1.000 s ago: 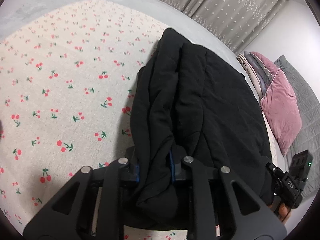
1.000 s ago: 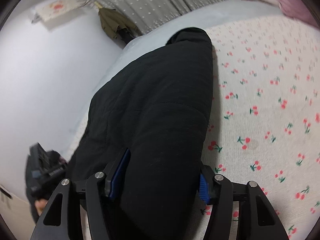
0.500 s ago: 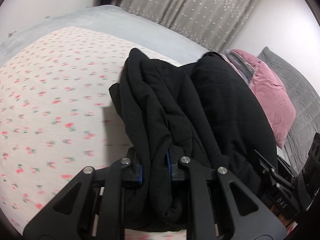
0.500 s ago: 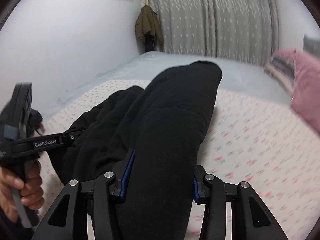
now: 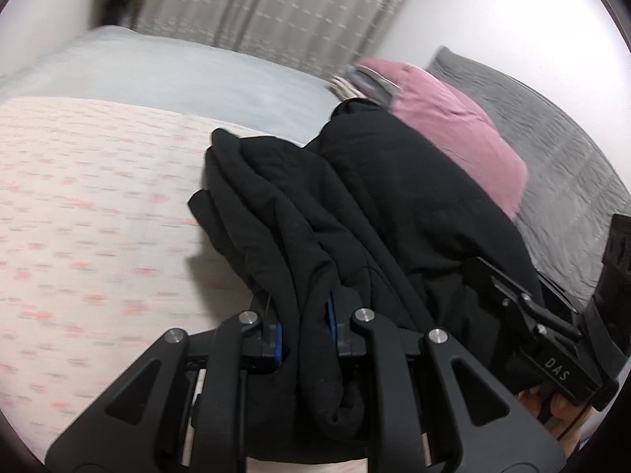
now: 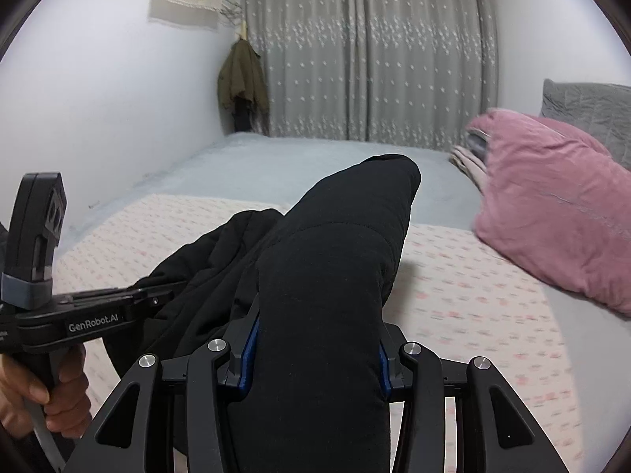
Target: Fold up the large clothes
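A bulky black padded garment hangs lifted above the cherry-print sheet, bunched into thick folds. My left gripper is shut on a narrow fold of it, blue pads pressing both sides. In the right wrist view my right gripper is shut on a thick rolled part of the black garment, which fills the gap between the pads. The left gripper's body shows at the left there, held by a hand. The right gripper's body shows at the lower right of the left wrist view.
A pink pillow and grey quilted pillow lie to the right, with folded fabrics beside them. A pale blue blanket covers the bed's far part. Grey curtains and a hanging olive jacket stand behind.
Both grippers have lifted the garment off the sheet and swung it toward the pillows. The right jaws closed tighter on the thick roll. The views now look more level across the bed.
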### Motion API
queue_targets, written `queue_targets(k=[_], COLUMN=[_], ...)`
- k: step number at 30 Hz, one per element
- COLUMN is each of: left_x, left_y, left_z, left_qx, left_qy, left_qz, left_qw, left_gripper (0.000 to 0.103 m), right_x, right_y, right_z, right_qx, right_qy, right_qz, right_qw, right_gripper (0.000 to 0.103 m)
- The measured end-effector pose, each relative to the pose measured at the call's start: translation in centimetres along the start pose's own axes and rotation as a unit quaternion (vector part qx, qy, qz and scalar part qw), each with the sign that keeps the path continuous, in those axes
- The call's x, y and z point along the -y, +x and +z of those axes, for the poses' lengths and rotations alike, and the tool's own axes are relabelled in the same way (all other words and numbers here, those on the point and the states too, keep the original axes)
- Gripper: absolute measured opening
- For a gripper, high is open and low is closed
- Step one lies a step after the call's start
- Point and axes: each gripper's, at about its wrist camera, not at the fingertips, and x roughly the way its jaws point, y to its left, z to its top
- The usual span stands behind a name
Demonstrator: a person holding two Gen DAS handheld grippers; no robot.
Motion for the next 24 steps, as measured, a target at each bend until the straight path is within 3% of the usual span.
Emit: queue_targets(k=[5,8,11,15,18,19,21,24], left_x=[9.2,14.4,20.0,24.7,26.0,25.6,23.6,20.5], left_y=[4.9,7.3,9.1,12.2,15.5,16.0,15.9,16.3], left_z=[-1.0,-2.3,-4.3,-7.8,-12.6,-13.6,-14.7,-14.7], left_qx=[-0.009,-0.025,-0.039,-0.093,-0.180,-0.196,-0.191,-0.237], left_qy=[0.020,0.016,0.034,0.030,0.014,0.007,-0.018,-0.057], left_qz=[-0.055,-0.111,-0.142,-0.174,-0.193,-0.191,-0.203,-0.237], left_qw=[0.9982,0.9934,0.9885,0.9799,0.9645,0.9618,0.9601,0.9404], left_gripper=[0.017,0.017,0.017,0.017,0.018,0.020,0.023,0.036], right_x=[10.8,16.3,23.1,32.2,39.3,41.3,45.1,47.0], right_y=[-2.7,-5.4,-9.2,-11.8,-13.2,-13.2,-12.6,-13.2], right_z=[-0.3,-0.7,-1.7,-4.0,-8.3,-10.0,-14.5,-18.8], right_qx=[-0.013,-0.007,-0.004,-0.021,-0.032,-0.039,-0.059,-0.043], right_qy=[0.018,0.034,0.057,0.113,0.205,0.236,0.310,0.364], right_qz=[-0.049,-0.082,-0.119,-0.153,-0.174,-0.186,-0.209,-0.241], right_qw=[0.999,0.996,0.991,0.981,0.963,0.953,0.926,0.899], right_gripper=[0.045,0.045,0.045,0.045,0.046,0.047,0.051,0.067])
